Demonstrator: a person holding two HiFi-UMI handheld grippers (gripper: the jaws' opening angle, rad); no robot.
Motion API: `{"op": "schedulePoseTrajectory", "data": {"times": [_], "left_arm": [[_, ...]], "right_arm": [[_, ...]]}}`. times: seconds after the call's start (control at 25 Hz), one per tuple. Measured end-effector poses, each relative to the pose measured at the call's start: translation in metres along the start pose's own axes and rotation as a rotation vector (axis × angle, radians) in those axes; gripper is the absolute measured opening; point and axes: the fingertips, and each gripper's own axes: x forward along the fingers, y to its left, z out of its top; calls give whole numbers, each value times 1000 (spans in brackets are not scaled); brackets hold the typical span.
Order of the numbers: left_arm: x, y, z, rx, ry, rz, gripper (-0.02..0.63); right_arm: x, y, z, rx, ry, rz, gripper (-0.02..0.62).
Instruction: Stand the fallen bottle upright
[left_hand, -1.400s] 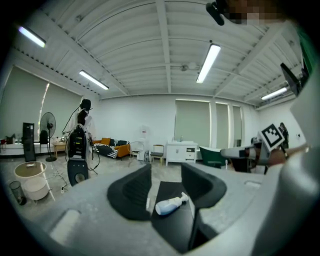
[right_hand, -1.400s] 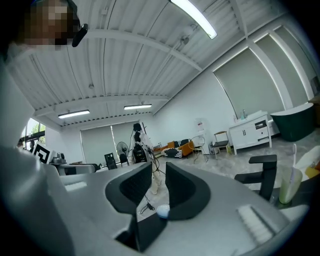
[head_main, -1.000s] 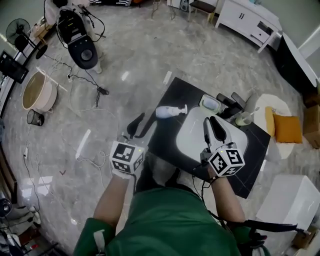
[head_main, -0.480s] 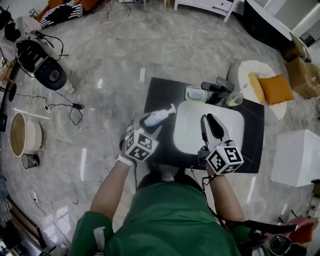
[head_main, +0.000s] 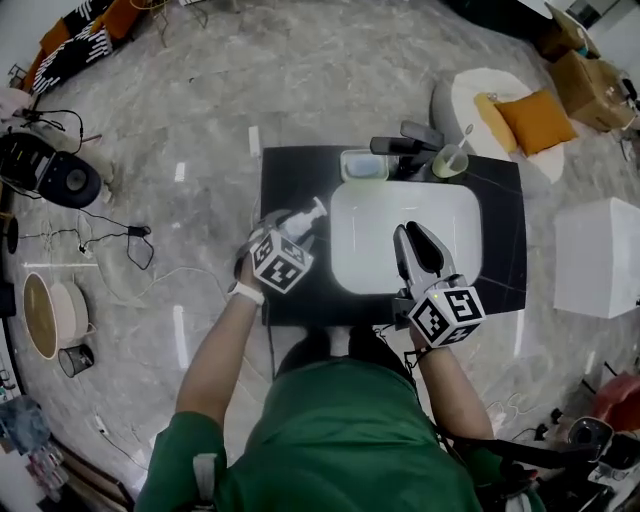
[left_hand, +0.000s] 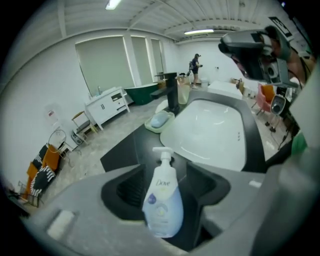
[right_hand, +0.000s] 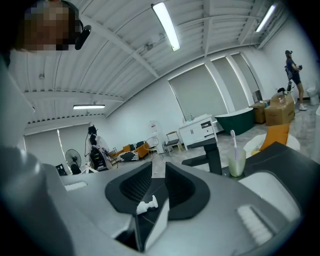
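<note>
Left jaws opening round bottle (left_hand: 162, 200), black counter (head_main: 298, 176), white sink (head_main: 368, 238), marble floor (head_main: 200, 100)

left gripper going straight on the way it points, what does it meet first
Most likely the fallen pump bottle on the black counter: it lies between the opening jaws of the left gripper, though depth is unclear.

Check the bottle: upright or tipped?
Tipped: the bottle lies lengthwise on the counter, pump toward the sink.
</note>
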Motion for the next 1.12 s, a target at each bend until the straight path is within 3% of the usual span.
{"op": "schedulePoseTrajectory", "data": {"times": [0.24, 0.6, 0.88, 1.12], "left_arm": [[35, 0, 14, 14, 48, -35, 255], [80, 2, 10, 108, 190, -43, 221], [100, 1, 8, 174, 288, -17, 132], [96, 1, 12, 139, 255, -2, 101]], "right_arm": [[-4, -32, -11, 45, 23, -32, 74], [-7, -60, -19, 72, 45, -43, 74], [-11, -79, -21, 86, 45, -65, 74], [-14, -80, -20, 84, 47, -61, 74]]}}
